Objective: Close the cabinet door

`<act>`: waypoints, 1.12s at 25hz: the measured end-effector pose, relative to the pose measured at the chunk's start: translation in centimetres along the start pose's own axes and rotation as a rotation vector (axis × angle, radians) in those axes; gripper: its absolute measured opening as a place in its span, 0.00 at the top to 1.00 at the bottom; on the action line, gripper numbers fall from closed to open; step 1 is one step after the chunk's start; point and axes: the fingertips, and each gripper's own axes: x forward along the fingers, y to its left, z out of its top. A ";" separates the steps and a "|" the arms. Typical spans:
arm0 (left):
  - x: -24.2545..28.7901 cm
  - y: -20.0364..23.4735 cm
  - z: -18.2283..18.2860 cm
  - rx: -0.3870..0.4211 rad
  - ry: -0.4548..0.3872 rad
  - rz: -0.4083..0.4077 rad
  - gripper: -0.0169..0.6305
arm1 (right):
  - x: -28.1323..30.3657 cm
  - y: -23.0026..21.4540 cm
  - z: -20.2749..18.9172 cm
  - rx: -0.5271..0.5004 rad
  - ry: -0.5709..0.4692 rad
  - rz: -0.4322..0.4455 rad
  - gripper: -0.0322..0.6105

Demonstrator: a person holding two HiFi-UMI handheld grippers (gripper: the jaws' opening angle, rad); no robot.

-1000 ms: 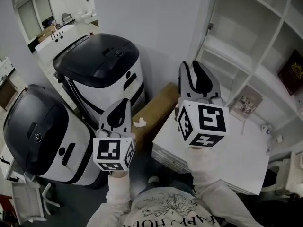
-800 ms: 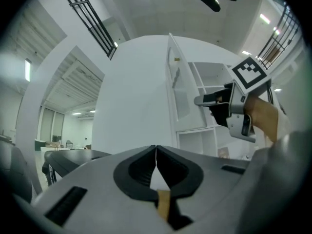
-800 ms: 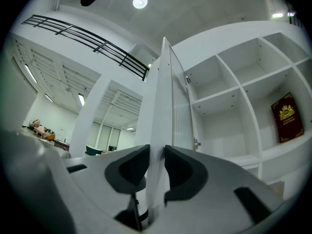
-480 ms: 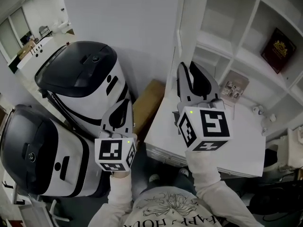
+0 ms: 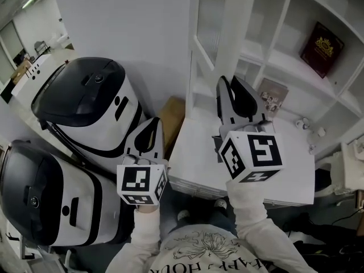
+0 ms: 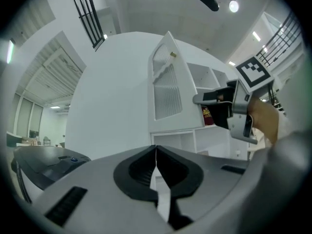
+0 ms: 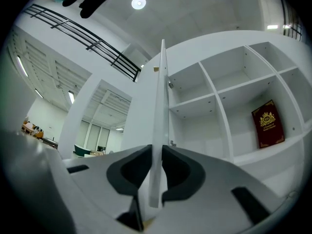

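The white cabinet door point(image 5: 219, 33) stands open, edge-on toward me, with a ribbed panel point(image 6: 165, 91) in its frame. My right gripper point(image 5: 228, 81) points level at its lower free edge. In the right gripper view the door edge point(image 7: 160, 106) runs down between the two pads, and the closing right gripper point(image 7: 156, 147) has both pads against it. My left gripper point(image 5: 151, 124) hangs left of the door, apart from it, shut with nothing between its tips point(image 6: 156, 147). The open cabinet shelves point(image 5: 284, 56) hold a dark red book point(image 5: 321, 47).
Two black-and-white machines point(image 5: 85, 101) point(image 5: 40, 192) stand close on the left. A cardboard box point(image 5: 170, 115) leans between them and a white slab point(image 5: 199, 158) below the grippers. A photo card point(image 5: 270, 95) and small items point(image 5: 301, 124) lie on the lower shelf.
Both grippers have moved toward the cabinet. The door edge, earlier beyond the right gripper's tips, now sits at them, and more of the door shows at the top.
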 end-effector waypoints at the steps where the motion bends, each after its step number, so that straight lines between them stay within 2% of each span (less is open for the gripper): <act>1: 0.4 -0.5 0.1 -0.001 -0.003 -0.008 0.97 | -0.1 -0.6 0.0 0.001 0.001 -0.004 0.85; 11: 5.0 -5.9 0.2 -0.005 0.002 -0.061 0.97 | -0.3 -6.8 -0.5 0.022 -0.008 0.037 0.85; 28: 12.0 -12.2 1.4 0.025 0.004 -0.054 0.97 | 1.5 -14.7 -1.4 0.047 -0.020 0.110 0.84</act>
